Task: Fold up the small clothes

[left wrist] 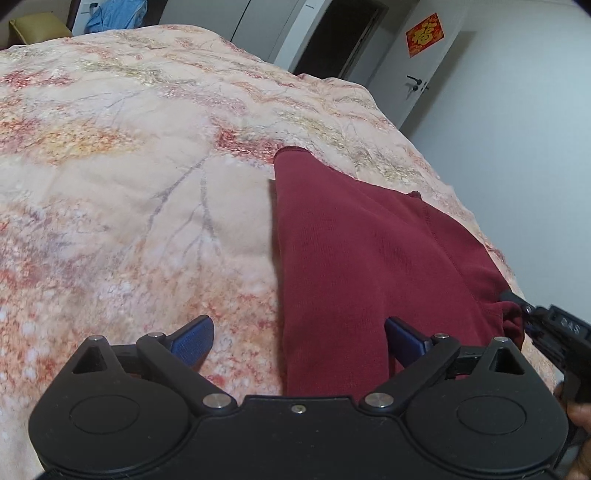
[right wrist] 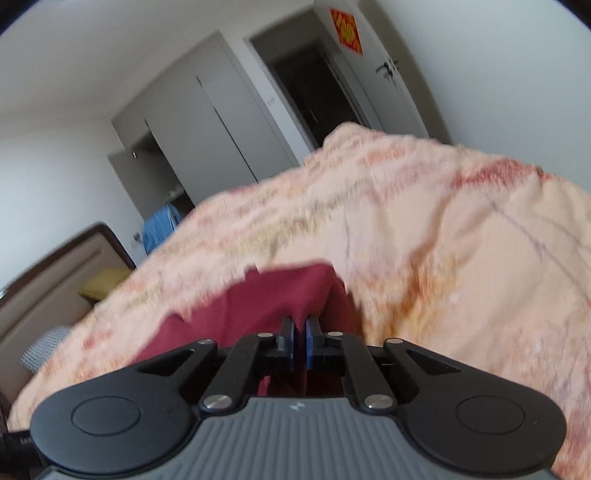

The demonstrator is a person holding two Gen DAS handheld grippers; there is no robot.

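Observation:
A dark red garment [left wrist: 351, 258] lies folded lengthwise on a floral peach bedspread [left wrist: 129, 184], near the bed's right edge. My left gripper [left wrist: 299, 332] hovers open over its near end; the left blue pad [left wrist: 195, 339] is over the bedspread and the right pad [left wrist: 402, 339] over the cloth, gripping nothing. My right gripper [left wrist: 517, 301] comes in from the right and pinches the garment's near right edge. In the right wrist view the right gripper [right wrist: 300, 338] has its blue pads almost together, with a fold of the red garment [right wrist: 258, 295] between them.
The bedspread [right wrist: 443, 240] drops off at the bed's right edge [left wrist: 480, 229]. Beyond the bed are a grey door with a red decoration [left wrist: 424, 35], a dark doorway [left wrist: 332, 37], wardrobes [right wrist: 207, 129], blue clothing [left wrist: 110, 16], and a headboard [right wrist: 55, 266] with a yellow pillow [right wrist: 103, 286].

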